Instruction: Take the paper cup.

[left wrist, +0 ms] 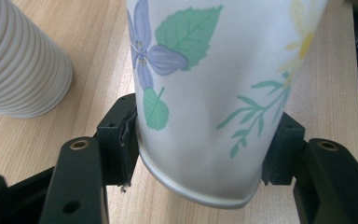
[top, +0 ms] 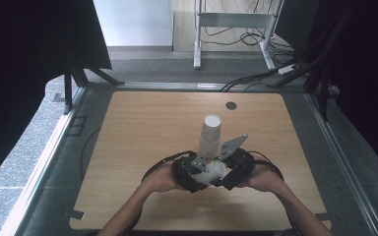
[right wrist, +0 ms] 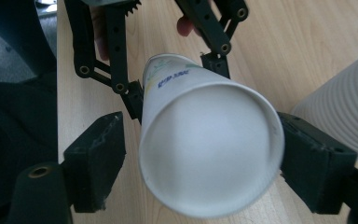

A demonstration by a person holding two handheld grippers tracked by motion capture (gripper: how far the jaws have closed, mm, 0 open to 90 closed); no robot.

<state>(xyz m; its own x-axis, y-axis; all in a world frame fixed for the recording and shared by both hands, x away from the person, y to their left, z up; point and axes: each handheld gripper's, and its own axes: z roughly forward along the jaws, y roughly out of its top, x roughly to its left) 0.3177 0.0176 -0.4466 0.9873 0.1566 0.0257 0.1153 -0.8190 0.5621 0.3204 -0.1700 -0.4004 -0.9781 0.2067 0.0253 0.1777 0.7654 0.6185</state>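
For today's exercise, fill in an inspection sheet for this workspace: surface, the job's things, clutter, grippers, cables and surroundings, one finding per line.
Surface: wooden table, bare apart from a small dark disc near its far edge.
Job's things: floral paper cup held on its side between both grippers; upside-down cup stack just behind.
Clutter: nothing seen.
Grippers: left hand-held gripper clamps the cup near its base; right hand-held gripper has one jaw touching the rim, the other apart.
Cables: gripper cables loop beside the hands.
Surroundings: grey carpet, desk frame, dark curtains.
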